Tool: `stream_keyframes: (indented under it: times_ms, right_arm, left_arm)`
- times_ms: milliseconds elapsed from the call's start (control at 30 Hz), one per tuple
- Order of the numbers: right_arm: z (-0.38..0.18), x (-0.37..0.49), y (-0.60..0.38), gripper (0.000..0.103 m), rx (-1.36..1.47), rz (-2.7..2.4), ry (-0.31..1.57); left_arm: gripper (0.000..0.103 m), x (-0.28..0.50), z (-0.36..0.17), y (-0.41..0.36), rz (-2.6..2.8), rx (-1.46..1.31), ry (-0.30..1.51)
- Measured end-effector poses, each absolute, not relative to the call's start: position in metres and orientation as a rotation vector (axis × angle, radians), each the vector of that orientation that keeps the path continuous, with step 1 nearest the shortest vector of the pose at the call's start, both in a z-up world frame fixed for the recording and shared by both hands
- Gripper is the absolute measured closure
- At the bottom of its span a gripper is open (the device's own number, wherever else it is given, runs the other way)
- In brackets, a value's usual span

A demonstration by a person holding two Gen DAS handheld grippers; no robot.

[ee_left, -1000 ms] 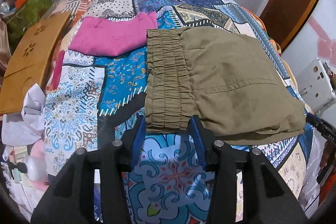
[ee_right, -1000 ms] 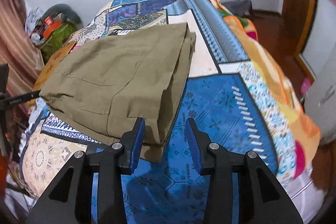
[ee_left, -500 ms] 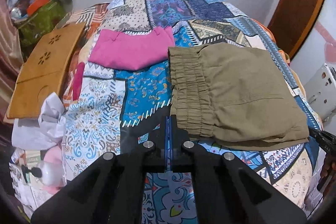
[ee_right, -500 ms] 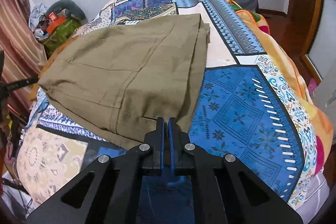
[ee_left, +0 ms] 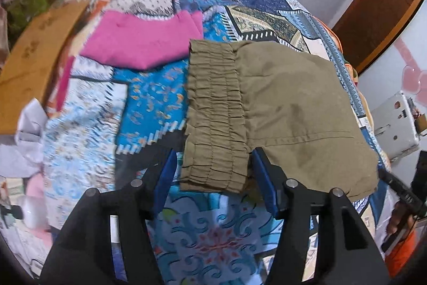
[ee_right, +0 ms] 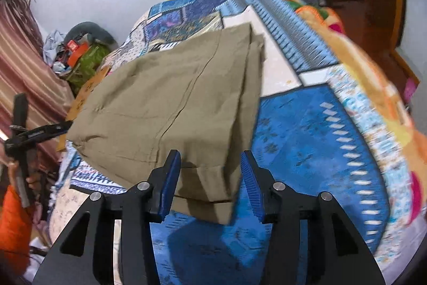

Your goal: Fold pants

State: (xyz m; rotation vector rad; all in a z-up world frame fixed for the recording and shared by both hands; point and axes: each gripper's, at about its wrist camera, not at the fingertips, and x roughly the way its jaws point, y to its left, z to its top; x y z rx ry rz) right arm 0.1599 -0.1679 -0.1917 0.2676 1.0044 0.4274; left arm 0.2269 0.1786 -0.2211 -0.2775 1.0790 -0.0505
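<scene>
The olive pants [ee_left: 288,108] lie folded on the patterned bedspread [ee_left: 149,103], elastic waistband toward the left. My left gripper [ee_left: 213,178] is open, its blue pads on either side of the waistband's near corner. In the right wrist view the pants [ee_right: 170,108] show their folded leg end, and my right gripper [ee_right: 209,178] is open around the near corner of that end. Neither gripper holds the cloth.
A folded pink garment [ee_left: 141,42] lies beyond the waistband. A wooden board [ee_left: 34,55] and clutter sit off the bed's left side. A white device [ee_left: 395,124] stands at the right. The other gripper's handle [ee_right: 29,135] shows at the left of the right wrist view.
Both grippers were open a second ago, shut half a second ago while drawn back, and are now open again, moved forward around the pants' near corners.
</scene>
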Motion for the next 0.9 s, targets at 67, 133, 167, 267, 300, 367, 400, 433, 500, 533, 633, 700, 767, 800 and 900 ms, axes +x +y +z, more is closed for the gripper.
stream_keyframes:
  times_ms: [67, 133, 167, 267, 300, 367, 400, 433, 500, 533, 633, 700, 767, 800, 900]
  right_arm:
    - [-0.198, 0.160, -0.161, 0.059, 0.288, 0.462, 1.022]
    - [-0.205, 0.161, -0.155, 0.059, 0.271, 0.459, 1.040]
    - [-0.207, 0.161, -0.155, 0.059, 0.276, 0.463, 1.036]
    - [-0.207, 0.161, -0.158, 0.077, 0.268, 0.459, 1.044]
    - [-0.207, 0.160, -0.159, 0.093, 0.254, 0.449, 1.044]
    - [-0.208, 0.157, -0.161, 0.096, 0.218, 0.432, 1.041]
    - [-0.208, 0.155, -0.162, 0.097, 0.213, 0.441, 1.039]
    - [-0.207, 0.152, -0.161, 0.097, 0.193, 0.443, 1.038]
    - [-0.206, 0.148, -0.156, 0.098, 0.129, 0.439, 1.033]
    - [-0.206, 0.146, -0.153, 0.098, 0.097, 0.434, 1.032]
    - [-0.207, 0.143, -0.146, 0.098, 0.023, 0.425, 1.034]
    - [-0.208, 0.144, -0.146, 0.098, 0.014, 0.424, 1.039]
    - [-0.210, 0.143, -0.144, 0.098, 0.000, 0.420, 1.038]
    - [-0.210, 0.142, -0.143, 0.098, -0.013, 0.419, 1.035]
    - [-0.210, 0.141, -0.139, 0.098, -0.078, 0.424, 1.029]
  left_arm:
    - [0.045, 0.228, -0.223, 0.178, -0.066, -0.297, 1.083]
    - [0.045, 0.227, -0.222, 0.177, -0.071, -0.279, 1.079]
    - [0.046, 0.226, -0.222, 0.176, -0.068, -0.267, 1.075]
    - [0.053, 0.225, -0.220, 0.173, -0.050, -0.222, 1.061]
    - [0.056, 0.224, -0.219, 0.171, -0.029, -0.191, 1.053]
    - [0.057, 0.223, -0.218, 0.169, -0.005, -0.149, 1.039]
    - [0.058, 0.223, -0.217, 0.169, 0.000, -0.146, 1.038]
    - [0.058, 0.224, -0.218, 0.169, 0.002, -0.140, 1.038]
    - [0.057, 0.225, -0.219, 0.170, 0.015, -0.124, 1.041]
    - [0.057, 0.225, -0.221, 0.172, 0.018, -0.123, 1.045]
    - [0.054, 0.224, -0.228, 0.174, 0.034, -0.112, 1.047]
    - [0.054, 0.223, -0.233, 0.176, 0.036, -0.133, 1.050]
    - [0.054, 0.221, -0.233, 0.178, 0.030, -0.153, 1.060]
    - [0.054, 0.220, -0.233, 0.179, 0.022, -0.164, 1.071]
    - [0.054, 0.214, -0.230, 0.179, 0.003, -0.164, 1.094]
